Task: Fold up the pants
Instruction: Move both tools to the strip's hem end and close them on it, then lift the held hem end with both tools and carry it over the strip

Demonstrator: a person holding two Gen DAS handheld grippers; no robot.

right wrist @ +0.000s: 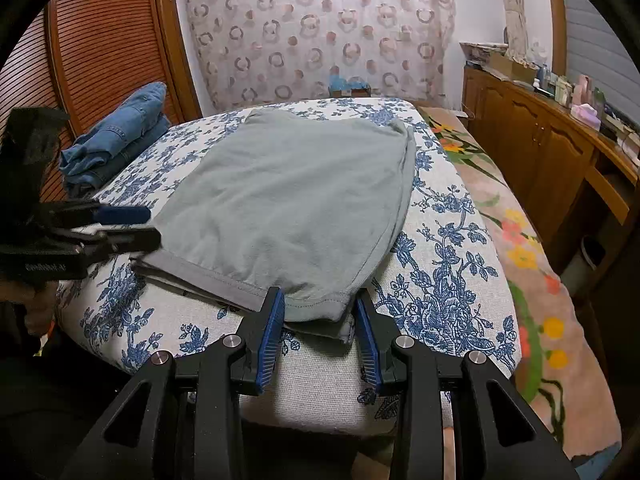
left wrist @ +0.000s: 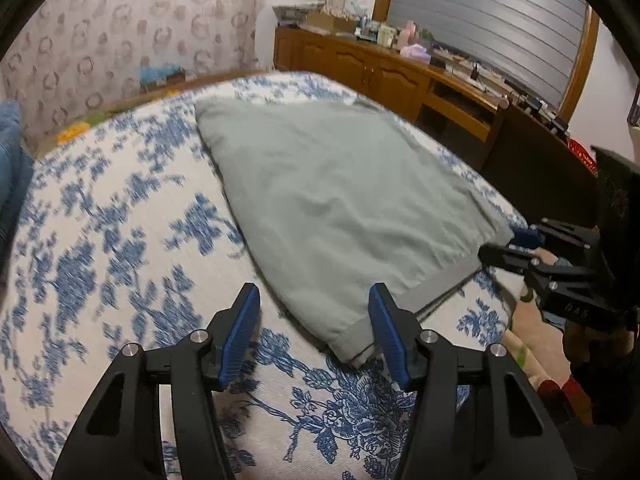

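The grey pants (right wrist: 288, 200) are laid folded and flat; one hem corner is pinched by the right tongs (right wrist: 320, 316), while nothing is held in the parted left tongs (left wrist: 314, 320).

The grey-green pants (right wrist: 288, 200) lie folded flat on the blue-and-white floral cushion (right wrist: 452, 264), hems stacked in layers at the 6 o'clock edge, the fold running toward 12 o'clock. Soft wrinkles cross the top layer.

A sheer curtain patterned with pink rings (right wrist: 316, 36) covers the far wall, flanked by a slatted reddish-brown wooden door (right wrist: 104, 48) and a long, cluttered wooden cabinet (right wrist: 532, 148) beneath grey window blinds (left wrist: 492, 16).
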